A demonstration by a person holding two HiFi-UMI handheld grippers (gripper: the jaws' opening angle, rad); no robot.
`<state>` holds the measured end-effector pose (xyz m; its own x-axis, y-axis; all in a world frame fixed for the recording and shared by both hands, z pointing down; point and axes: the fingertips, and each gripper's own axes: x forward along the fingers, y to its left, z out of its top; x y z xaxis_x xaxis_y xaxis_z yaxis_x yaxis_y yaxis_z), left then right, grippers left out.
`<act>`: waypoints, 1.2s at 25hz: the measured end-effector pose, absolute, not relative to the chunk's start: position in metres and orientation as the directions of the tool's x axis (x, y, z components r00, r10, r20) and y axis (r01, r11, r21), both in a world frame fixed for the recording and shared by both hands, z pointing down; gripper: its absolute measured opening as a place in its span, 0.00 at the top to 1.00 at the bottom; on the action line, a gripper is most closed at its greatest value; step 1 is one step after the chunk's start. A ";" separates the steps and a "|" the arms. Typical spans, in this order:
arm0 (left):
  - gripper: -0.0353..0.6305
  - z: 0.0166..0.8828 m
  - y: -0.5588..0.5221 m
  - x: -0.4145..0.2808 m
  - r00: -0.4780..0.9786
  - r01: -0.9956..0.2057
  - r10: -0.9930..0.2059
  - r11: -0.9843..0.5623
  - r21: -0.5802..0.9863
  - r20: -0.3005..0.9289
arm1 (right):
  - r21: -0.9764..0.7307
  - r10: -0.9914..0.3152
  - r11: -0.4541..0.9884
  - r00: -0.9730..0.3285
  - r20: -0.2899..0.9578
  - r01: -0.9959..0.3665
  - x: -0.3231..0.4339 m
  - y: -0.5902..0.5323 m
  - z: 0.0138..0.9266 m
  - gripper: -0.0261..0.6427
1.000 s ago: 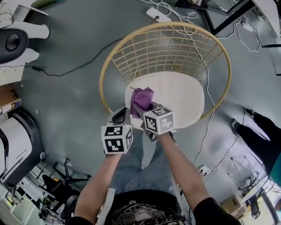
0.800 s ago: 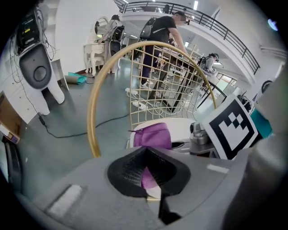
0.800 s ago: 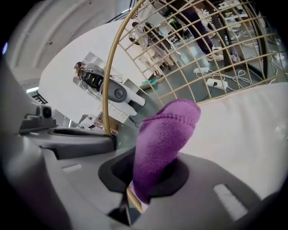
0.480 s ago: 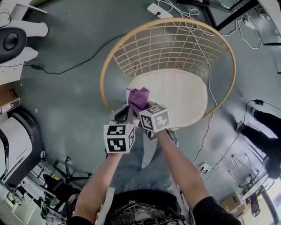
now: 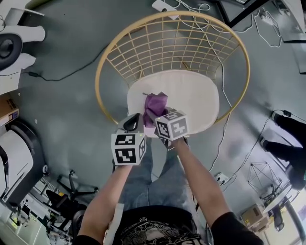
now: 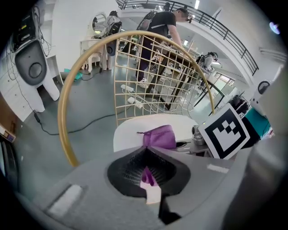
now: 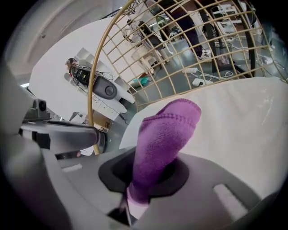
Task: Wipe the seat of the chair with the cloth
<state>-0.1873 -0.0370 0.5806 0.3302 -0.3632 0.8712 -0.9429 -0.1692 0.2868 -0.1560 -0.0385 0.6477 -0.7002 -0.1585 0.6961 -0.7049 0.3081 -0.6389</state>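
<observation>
The chair has a round wire back (image 5: 177,45) and a white seat (image 5: 191,100). A purple cloth (image 5: 155,104) rests bunched on the seat's front left part. My right gripper (image 5: 158,119) is shut on the cloth (image 7: 164,139), which rises out of its jaws over the seat (image 7: 243,121). My left gripper (image 5: 134,122) is just left of it, at the seat's edge. Its jaws are closed with a small purple piece (image 6: 147,176) between them, and the rest of the cloth (image 6: 159,136) lies just past its tips.
Grey floor surrounds the chair, with cables and a power strip (image 5: 161,5) behind it. A white machine (image 5: 14,45) stands at the left and an office chair base (image 5: 67,198) at lower left. Someone's shoe and leg (image 5: 287,131) are at the right. A person (image 6: 157,31) stands beyond the chair back.
Both grippers stay together at the seat's front left with the cloth. The cloth has shifted a little left, then right across the seat; the head view has moved slightly.
</observation>
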 end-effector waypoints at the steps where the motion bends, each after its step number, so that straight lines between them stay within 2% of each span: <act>1: 0.95 0.582 -0.036 -0.184 0.331 -0.942 -0.361 -0.171 0.287 0.872 | -0.634 -0.162 0.304 -0.695 0.701 -0.711 -0.149 -0.039 0.650 0.88; 18: 0.95 0.594 -0.028 -0.123 0.340 -0.937 -0.345 -0.198 0.287 0.875 | -0.569 -0.214 0.220 -0.608 0.764 -0.792 -0.029 -0.038 0.673 0.88; 25: 0.95 0.569 -0.023 -0.076 0.346 -0.934 -0.355 -0.219 0.283 0.868 | -0.525 -0.275 0.170 -0.552 0.788 -0.834 0.044 -0.042 0.648 0.88; 30: 0.95 0.583 -0.030 -0.077 0.315 -0.948 -0.384 -0.171 0.268 0.868 | -0.526 -0.285 0.144 -0.544 0.789 -0.838 0.066 -0.047 0.661 0.88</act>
<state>-0.0769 -0.0297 0.5833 0.3146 -0.3841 0.8680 -0.9481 -0.1712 0.2678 0.0664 -0.0466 0.6606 -0.5445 -0.2855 0.7887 -0.8380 0.1440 -0.5264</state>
